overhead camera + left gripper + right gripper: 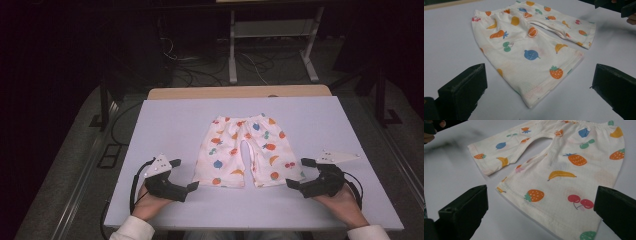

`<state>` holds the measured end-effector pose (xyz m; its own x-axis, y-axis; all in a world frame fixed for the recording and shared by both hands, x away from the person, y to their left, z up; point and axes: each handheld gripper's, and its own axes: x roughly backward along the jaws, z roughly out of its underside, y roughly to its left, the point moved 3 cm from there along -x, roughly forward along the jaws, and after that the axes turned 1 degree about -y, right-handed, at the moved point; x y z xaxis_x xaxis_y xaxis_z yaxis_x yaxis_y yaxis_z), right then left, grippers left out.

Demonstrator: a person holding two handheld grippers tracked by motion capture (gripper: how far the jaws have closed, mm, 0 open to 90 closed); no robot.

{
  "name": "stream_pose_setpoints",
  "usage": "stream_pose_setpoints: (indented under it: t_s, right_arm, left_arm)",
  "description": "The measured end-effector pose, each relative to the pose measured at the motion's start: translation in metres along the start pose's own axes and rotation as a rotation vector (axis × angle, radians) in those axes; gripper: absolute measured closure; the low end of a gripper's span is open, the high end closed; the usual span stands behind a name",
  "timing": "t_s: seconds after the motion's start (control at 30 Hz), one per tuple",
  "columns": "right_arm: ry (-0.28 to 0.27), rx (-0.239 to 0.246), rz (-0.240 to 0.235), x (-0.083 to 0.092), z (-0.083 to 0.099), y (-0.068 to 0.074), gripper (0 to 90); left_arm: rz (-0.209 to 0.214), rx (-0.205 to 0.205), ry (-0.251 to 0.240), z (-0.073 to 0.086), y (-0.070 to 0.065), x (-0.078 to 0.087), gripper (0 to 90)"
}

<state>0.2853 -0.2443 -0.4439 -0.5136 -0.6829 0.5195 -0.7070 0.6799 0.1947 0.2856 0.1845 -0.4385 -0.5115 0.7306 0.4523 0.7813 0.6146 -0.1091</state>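
A dark room with cables on the floor surrounds a pale lavender tabletop (165,125), which carries one garment: a single pair of small white shorts (245,150) printed with coloured fruit, lying flat at the centre, waistband far, two leg openings toward the near edge. Two hand-held tongs sit at the near side. The left tongs (192,186) rest just left of the left leg hem, jaws spread and holding nothing. The right tongs (295,184) rest just right of the right leg hem, jaws likewise spread.
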Motion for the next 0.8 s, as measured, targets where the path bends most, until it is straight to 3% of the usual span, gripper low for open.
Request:
stream_pose_setpoints:
  t_s: [0.8]
  right_arm:
    - [-0.014,-0.001,0.021,0.0039,-0.0030,0.0010,0.0]
  left_arm:
    - [-0.003,0.005,-0.005,0.0000,-0.0008,0.0002,0.0]
